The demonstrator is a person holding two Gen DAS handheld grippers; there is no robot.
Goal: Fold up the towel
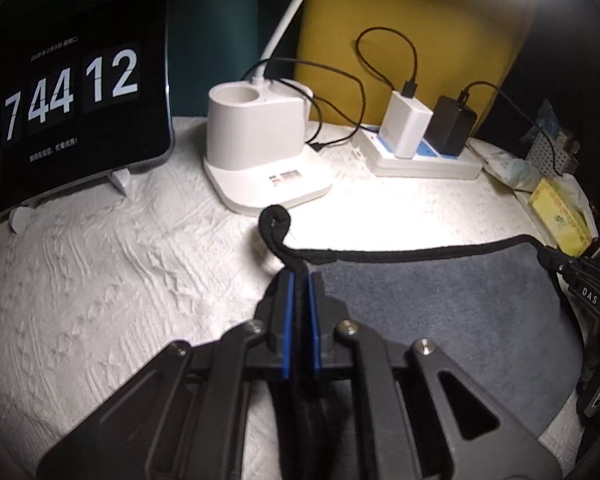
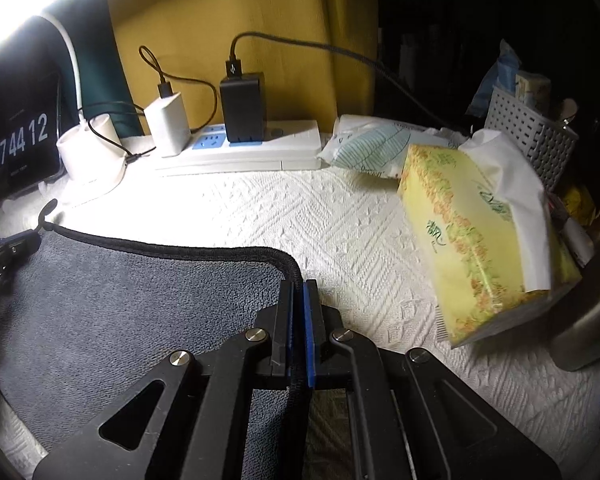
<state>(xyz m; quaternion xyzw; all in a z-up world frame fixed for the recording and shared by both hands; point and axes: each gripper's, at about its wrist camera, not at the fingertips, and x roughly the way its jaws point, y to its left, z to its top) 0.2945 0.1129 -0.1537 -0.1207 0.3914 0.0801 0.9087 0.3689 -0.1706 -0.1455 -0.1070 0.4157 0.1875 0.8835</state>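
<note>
- On the worktop point(image 2: 340, 220), under its white textured cover, the grey towel point(image 2: 132, 292) lies spread at about 8 o'clock in the right wrist view, its black-bound far edge lifted.
- The left tool point(image 1: 299, 280) has its blue-padded jaws closed on the towel's black hem, with a curled corner loop sticking up just beyond the tips at 12 o'clock.
- The right tool point(image 2: 299, 286) is likewise clamped on the hem at the other far corner.
- The hem runs taut between the two tools.
- In the left wrist view, a white lamp base point(image 1: 260, 148) stands near the loop at 12 o'clock; a clock display point(image 1: 72, 96) sits at 10 o'clock.
- A power strip point(image 2: 244, 148) with a white charger point(image 2: 168, 124) and a black charger point(image 2: 244, 106) lies at 12 o'clock in the right view, cables trailing behind.
- A yellow tissue box point(image 2: 480, 240) crowds the right tool at 2 o'clock, with a tissue pack point(image 2: 372, 144) and a white basket point(image 2: 532, 128) behind it.
- Bare cover lies between the hem and the power strip.
</note>
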